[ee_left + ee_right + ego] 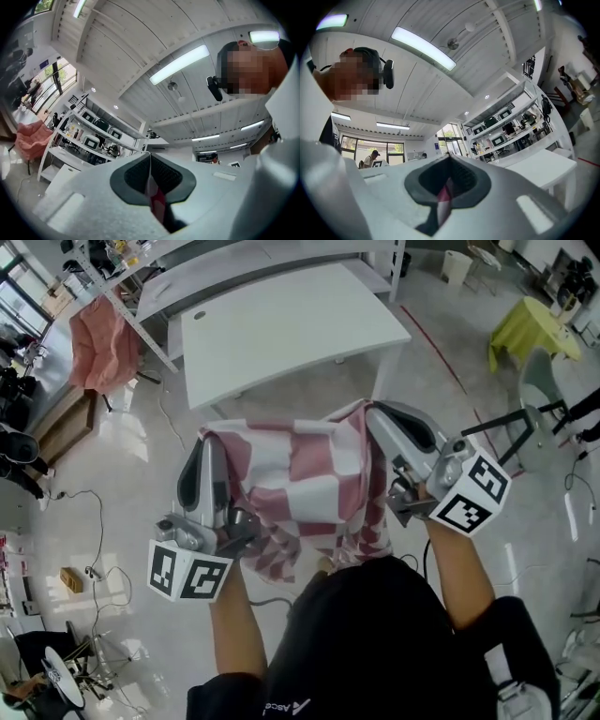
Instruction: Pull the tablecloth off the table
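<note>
Table (281, 329), white, stands on glossy pale floor (450, 427) beside metal shelving (234, 266).

Soft against hard, matt against gloss

At centre frame the tablecloth (300, 474) is showing as thin, softly creasing woven cloth; the left gripper (214, 442) and right gripper (375, 413) are looking like smooth matt grey plastic with dark ribbed pads (133, 176); above, the table (281, 329) is appearing smooth matt white, and the floor (141, 442) is shining glossy.

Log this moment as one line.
left gripper: shut on tablecloth | right gripper: shut on tablecloth | tablecloth: hanging between grippers, off table
</note>
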`<state>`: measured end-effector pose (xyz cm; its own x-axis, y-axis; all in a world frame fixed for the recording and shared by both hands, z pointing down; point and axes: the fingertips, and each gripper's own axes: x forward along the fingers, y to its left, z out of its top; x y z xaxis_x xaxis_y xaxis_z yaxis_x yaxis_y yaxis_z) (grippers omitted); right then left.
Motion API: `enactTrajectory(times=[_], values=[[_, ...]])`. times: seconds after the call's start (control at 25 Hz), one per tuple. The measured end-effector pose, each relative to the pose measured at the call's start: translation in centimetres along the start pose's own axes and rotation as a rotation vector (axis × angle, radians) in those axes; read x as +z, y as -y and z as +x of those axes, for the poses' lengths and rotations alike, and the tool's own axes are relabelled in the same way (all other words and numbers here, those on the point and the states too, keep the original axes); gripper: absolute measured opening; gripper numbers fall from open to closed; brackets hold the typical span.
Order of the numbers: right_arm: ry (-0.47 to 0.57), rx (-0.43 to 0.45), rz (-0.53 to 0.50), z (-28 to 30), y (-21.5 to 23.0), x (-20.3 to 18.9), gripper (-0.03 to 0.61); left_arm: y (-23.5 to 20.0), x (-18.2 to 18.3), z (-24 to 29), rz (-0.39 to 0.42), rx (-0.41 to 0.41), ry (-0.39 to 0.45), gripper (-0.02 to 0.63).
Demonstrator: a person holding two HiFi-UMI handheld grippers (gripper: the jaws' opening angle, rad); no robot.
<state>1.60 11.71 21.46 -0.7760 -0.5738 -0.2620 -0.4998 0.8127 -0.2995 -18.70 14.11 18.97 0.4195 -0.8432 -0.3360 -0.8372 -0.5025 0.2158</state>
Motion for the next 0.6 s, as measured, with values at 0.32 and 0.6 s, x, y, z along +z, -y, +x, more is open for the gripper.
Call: enactTrajectory(times=[0.32, 0.6], values=[[-0.013, 0.011, -0.018, -0.4, 0.7, -0.2, 0.002, -0.4, -0.7, -0.6, -0.019, 0.052, -0.002, 0.012], [-0.008, 0.021, -0.044, -1.7, 2.9, 1.5, 0.002, 1.5, -1.5, 1.1, -0.009, 0.075, -0.005, 0.012]])
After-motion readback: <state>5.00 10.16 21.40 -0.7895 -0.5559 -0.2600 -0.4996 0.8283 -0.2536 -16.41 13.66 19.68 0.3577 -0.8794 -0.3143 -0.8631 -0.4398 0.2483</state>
